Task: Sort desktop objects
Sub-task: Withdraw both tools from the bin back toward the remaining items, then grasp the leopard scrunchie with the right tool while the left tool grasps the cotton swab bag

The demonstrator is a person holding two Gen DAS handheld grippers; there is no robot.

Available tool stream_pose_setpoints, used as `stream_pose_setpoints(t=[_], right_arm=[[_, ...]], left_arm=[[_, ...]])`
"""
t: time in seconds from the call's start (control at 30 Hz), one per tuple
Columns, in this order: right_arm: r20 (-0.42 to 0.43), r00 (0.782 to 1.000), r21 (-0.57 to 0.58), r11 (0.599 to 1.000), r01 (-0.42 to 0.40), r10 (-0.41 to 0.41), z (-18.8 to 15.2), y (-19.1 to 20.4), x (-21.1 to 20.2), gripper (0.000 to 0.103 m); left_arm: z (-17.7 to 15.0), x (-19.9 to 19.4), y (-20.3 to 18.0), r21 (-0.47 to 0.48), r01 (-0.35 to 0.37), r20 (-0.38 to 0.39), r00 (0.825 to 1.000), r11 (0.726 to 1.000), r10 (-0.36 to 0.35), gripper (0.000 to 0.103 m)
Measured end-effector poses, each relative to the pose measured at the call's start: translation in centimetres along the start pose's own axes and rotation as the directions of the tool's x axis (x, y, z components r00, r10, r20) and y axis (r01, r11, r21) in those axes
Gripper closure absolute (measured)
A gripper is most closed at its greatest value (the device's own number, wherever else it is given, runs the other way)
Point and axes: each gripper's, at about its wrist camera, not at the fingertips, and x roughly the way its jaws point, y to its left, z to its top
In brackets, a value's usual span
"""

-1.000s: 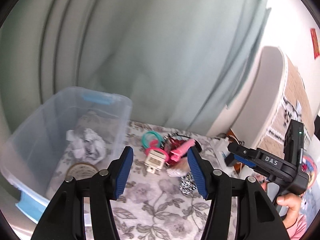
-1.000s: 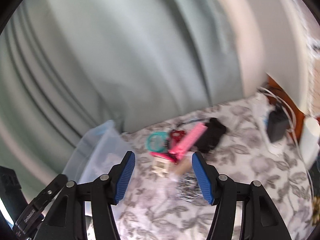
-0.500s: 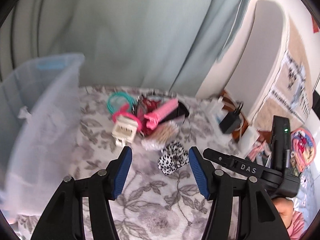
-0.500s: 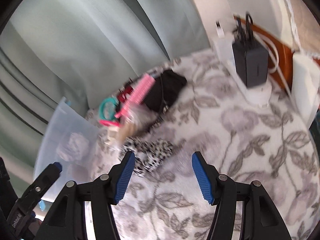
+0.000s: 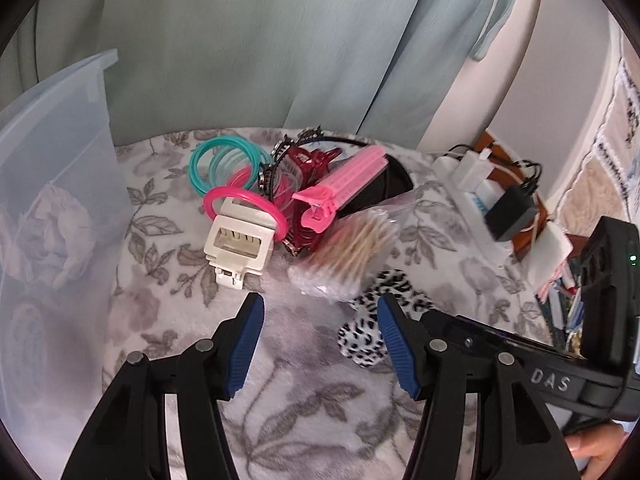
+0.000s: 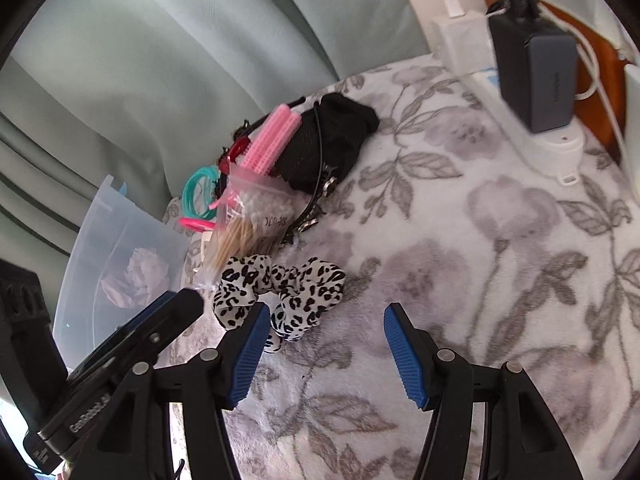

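You are lowering both empty, spread grippers, left gripper and right gripper, toward the leopard-print scrunchie (beside the cotton-swab bag); next, straddle it for the clear bin.

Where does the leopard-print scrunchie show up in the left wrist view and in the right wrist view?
Left wrist: leopard-print scrunchie lies right of centre, partly hidden behind the camera gripper's right finger.
Right wrist: it sits left of centre, just above the camera gripper's left finger.
Shared landmark: the bag of cotton swabs, next to the scrunchie in both views.
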Motion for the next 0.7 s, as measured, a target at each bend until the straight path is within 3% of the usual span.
stream_pose_setpoints(t=[0.23, 0.4, 0.6, 0.7], right_arm=[[-0.015, 1.000, 0.015, 1.000, -0.010, 0.010, 0.0, 0.1, 1.3, 0.042], [-0.010, 0.999, 0.033, 0.999, -0.035, 0.035, 0.3, -0.1, 1.7, 0.064], [-0.004, 0.998, 0.057, 0.996, -0.063, 0.063, 0.4, -0.7, 1.7, 0.082], [0.021, 0.998, 0.068, 0.996, -0.062, 0.060, 0.7, -1.2, 1.1, 0.085]], left_arm=[[0.7, 1.4, 0.2, 0.015, -0.009, -0.003, 1.000, 1.000, 0.009, 0.043], [1.2, 2.3, 0.0, 0.037, 0.004, -0.011, 1.000, 0.999, -0.004, 0.043], [1.6, 2.9, -0.7, 0.059, 0.010, -0.011, 1.000, 0.998, -0.009, 0.043], [1.8, 3.1, -1.0, 0.067, 0.017, -0.011, 1.000, 0.998, -0.016, 0.043]])
